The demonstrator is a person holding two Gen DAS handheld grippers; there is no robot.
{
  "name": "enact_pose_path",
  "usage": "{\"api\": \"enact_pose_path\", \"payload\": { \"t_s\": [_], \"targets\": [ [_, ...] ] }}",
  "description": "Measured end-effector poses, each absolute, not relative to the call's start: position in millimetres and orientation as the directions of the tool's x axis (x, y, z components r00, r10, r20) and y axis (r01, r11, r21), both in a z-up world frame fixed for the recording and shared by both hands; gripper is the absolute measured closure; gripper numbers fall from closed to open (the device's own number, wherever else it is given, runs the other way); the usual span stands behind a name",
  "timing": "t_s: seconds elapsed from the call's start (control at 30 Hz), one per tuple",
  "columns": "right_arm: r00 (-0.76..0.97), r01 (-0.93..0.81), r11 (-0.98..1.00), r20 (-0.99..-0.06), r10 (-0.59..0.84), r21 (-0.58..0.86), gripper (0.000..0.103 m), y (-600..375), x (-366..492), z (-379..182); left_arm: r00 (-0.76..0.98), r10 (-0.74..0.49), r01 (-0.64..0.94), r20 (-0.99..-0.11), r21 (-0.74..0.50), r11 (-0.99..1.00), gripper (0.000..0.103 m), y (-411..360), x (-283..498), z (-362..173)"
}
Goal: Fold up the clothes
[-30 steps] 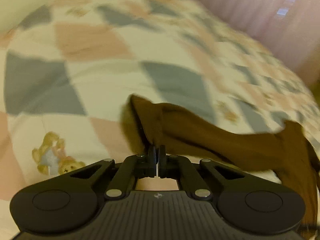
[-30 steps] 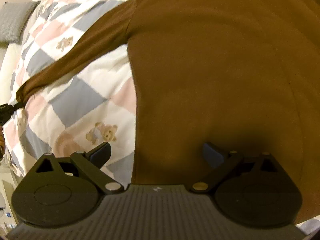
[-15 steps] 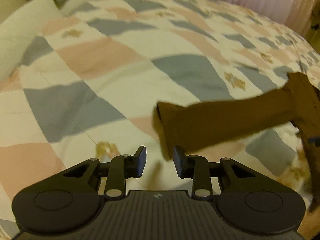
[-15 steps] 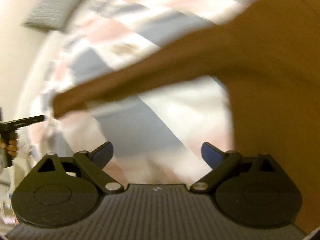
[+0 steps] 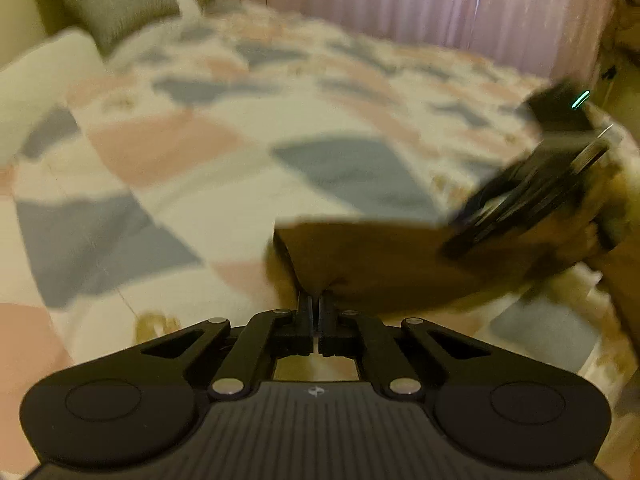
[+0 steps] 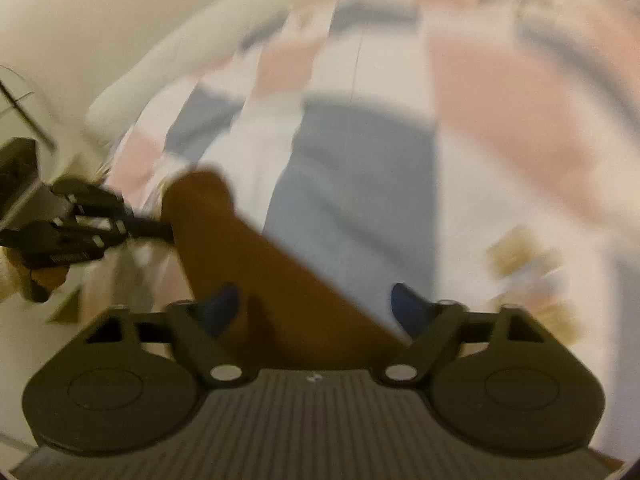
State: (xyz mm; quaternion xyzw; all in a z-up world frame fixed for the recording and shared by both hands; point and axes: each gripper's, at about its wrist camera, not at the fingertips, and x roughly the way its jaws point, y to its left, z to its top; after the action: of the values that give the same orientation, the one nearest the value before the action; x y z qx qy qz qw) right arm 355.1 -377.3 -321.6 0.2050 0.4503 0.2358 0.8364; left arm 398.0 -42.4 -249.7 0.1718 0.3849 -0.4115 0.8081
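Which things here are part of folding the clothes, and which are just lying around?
Part of the job:
brown sleeve, its cuff end pinched in the shut left gripper
right gripper, open, with the sleeve lying between its fingers
quilt, the checked surface under the sleeve

Just there:
grey pillow
pink curtain

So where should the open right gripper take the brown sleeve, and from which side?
Judging from the blurred views: mid-sleeve. The brown sleeve runs as a flat band between the right gripper's spread fingers, its cuff end already pinched by the left gripper. Come straight down from above, across its width.
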Motion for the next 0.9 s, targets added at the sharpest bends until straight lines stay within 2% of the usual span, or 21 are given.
{"api": "enact_pose_path", "payload": {
  "t_s": [0.03,0.1,0.17,0.2,0.23,0.27,0.3,0.37,0.4,0.43,0.5,0.53,0.6,0.67,0.7,0.73,0.77,0.83,0.9],
  "targets": [
    [0.454,-0.212,0.78,-0.647,0.613,0.59,0.097,-379,358,-328,0.373,-0.546,0.795,-0.75,-0.045,0.605,0.101,-40,394,-237],
    [0.482,-0.198,0.746,-0.599,0.639,0.636,0.096,-390,353,-324,0.379,-0.567,0.793,-0.731,-0.058,0.606,0.102,-36,385,-215],
    [0.533,-0.167,0.723,-0.555,0.639,0.671,0.095,-405,350,-315,0.387,-0.536,0.762,-0.75,-0.066,0.644,0.1,-32,385,-213],
    [0.548,-0.136,0.748,-0.58,0.603,0.649,0.085,-409,351,-313,0.39,-0.517,0.744,-0.762,-0.07,0.664,0.091,-29,386,-214],
    [0.545,-0.108,0.788,-0.627,0.557,0.606,0.057,-410,354,-312,0.386,-0.479,0.712,-0.788,-0.076,0.698,0.075,-25,392,-228],
    [0.526,-0.094,0.819,-0.67,0.524,0.567,0.047,-409,358,-312,0.379,-0.441,0.677,-0.813,-0.08,0.731,0.072,-21,398,-241],
    [0.512,-0.098,0.829,-0.686,0.517,0.551,0.047,-407,360,-310,0.366,-0.41,0.641,-0.836,-0.094,0.762,0.072,-16,404,-254],
    [0.502,-0.134,0.816,-0.671,0.546,0.563,0.047,-401,363,-303,0.287,-0.477,0.546,-0.831,-0.267,0.794,0.072,2,413,-270],
    [0.51,-0.156,0.81,-0.656,0.557,0.566,0.041,-397,363,-296,0.286,-0.518,0.502,-0.806,-0.335,0.797,0.07,8,413,-272],
    [0.523,-0.178,0.804,-0.638,0.565,0.567,0.036,-393,363,-289,0.291,-0.554,0.474,-0.78,-0.386,0.791,0.063,10,413,-274],
    [0.541,-0.223,0.783,-0.594,0.595,0.581,0.036,-383,368,-278,0.29,-0.606,0.431,-0.74,-0.465,0.773,0.055,8,415,-280],
    [0.542,-0.236,0.77,-0.578,0.611,0.593,0.036,-378,375,-276,0.285,-0.621,0.401,-0.73,-0.498,0.769,0.053,5,418,-287],
    [0.537,-0.26,0.759,-0.563,0.628,0.597,0.036,-367,394,-273,0.288,-0.639,0.336,-0.714,-0.549,0.765,0.057,0,423,-302],
    [0.526,-0.275,0.76,-0.57,0.632,0.589,0.037,-353,417,-274,0.309,-0.638,0.279,-0.706,-0.574,0.77,0.069,-3,424,-316],
    [0.502,-0.275,0.758,-0.584,0.638,0.592,0.041,-347,427,-279,0.321,-0.634,0.255,-0.703,-0.58,0.773,0.091,-3,424,-322],
    [0.465,-0.275,0.753,-0.603,0.648,0.597,0.077,-342,434,-285,0.328,-0.636,0.243,-0.699,-0.588,0.772,0.099,-3,424,-323],
    [0.437,-0.278,0.754,-0.621,0.651,0.595,0.099,-337,440,-290,0.346,-0.632,0.257,-0.694,-0.578,0.775,0.1,-4,421,-318],
    [0.433,-0.281,0.776,-0.647,0.628,0.565,0.1,-328,443,-293,0.388,-0.61,0.314,-0.691,-0.522,0.793,0.099,-9,414,-304],
    [0.485,-0.279,0.793,-0.633,0.603,0.542,0.1,-324,441,-291,0.433,-0.575,0.383,-0.694,-0.435,0.815,0.097,-17,406,-289]
  ]
}}
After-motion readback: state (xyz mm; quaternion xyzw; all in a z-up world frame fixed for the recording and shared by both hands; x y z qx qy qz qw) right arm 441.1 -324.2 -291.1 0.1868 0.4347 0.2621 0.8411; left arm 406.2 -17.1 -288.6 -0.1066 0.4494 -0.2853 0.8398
